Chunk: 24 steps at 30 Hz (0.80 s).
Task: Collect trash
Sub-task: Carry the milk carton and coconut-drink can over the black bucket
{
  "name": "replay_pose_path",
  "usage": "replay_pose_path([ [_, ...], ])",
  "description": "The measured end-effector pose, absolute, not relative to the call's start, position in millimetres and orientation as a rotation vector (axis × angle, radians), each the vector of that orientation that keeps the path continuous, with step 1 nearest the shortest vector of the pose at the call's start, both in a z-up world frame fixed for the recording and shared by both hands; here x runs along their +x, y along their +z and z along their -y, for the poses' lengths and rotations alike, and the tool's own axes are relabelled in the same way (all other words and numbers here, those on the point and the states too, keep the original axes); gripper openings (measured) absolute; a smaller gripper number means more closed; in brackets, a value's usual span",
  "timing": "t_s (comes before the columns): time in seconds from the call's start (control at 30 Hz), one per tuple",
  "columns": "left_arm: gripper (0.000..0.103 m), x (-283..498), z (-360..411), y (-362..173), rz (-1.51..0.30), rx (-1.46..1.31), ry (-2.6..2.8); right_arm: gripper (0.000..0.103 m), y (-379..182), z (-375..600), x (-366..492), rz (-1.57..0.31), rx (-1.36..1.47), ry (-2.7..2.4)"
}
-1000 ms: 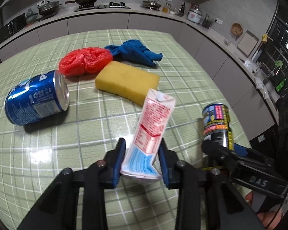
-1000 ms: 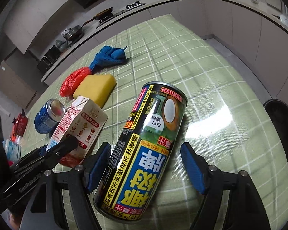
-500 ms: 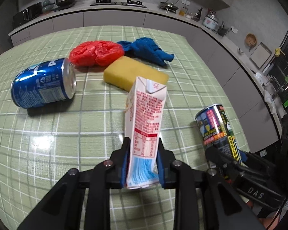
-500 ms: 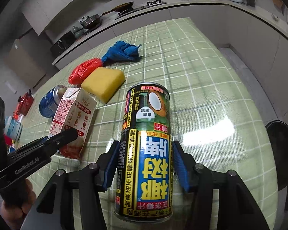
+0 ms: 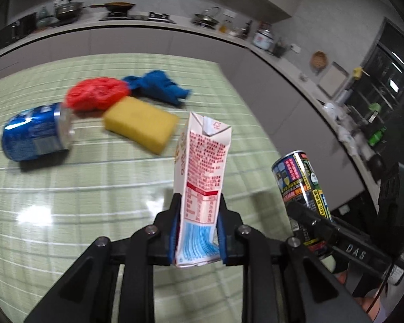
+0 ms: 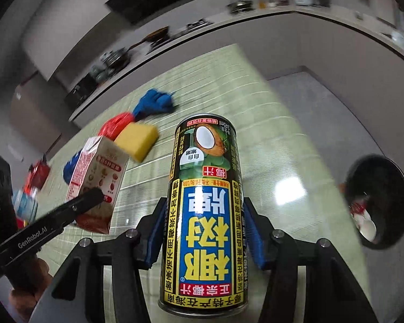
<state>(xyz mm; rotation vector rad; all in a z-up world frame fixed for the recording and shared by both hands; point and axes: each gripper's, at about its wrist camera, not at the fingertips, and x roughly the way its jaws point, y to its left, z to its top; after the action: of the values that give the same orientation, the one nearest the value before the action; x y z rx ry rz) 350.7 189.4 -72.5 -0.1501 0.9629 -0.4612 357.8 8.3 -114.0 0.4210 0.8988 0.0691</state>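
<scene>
**Carton and can held clear of a kitchen table**

The left gripper clamps a white-and-red drink carton by its lower half, blue pads pressed flat against both sides, the carton upright with its folded top leaning slightly away from the camera. The carton's base hangs above the green checked tablecloth rather than resting on it. To its right, the right gripper grips a tall black-and-yellow coconut drink can, fingers closed against the can's sides around mid-height; the can stands upright in the grip and its label reads upside down in the right wrist view. In the left wrist view the same can shows at the right edge of the table, just beside the carton but not touching it.

Farther back on the table lies a blue soda can on its side at the left. Near it sits a crumpled red plastic bag, touching a yellow sponge and a bunched blue cloth at the far side. Below the table's right edge, the right wrist view shows a dark round bin on the floor with some red and white scraps inside. A kitchen counter with pots and a kettle curves along the far wall.
</scene>
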Motion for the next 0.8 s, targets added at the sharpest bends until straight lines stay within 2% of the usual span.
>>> replay_pose_path([
  [0.2,0.024,338,-126,-57,-0.961,-0.14,-0.58,0.055,-99,68,309,-0.849,0.479,-0.085],
  [0.43,0.024,325,5,-60,-1.008,-0.089,-0.687,0.055,-118,191,273,-0.836,0.531,-0.216],
  [0.6,0.025,323,111,-97,-1.132,-0.114,-0.657,0.055,-161,281,280,-0.923,0.537,-0.194],
  [0.8,0.024,335,182,-166,-1.266,-0.133,-0.531,0.055,-223,337,303,-1.059,0.526,-0.128],
])
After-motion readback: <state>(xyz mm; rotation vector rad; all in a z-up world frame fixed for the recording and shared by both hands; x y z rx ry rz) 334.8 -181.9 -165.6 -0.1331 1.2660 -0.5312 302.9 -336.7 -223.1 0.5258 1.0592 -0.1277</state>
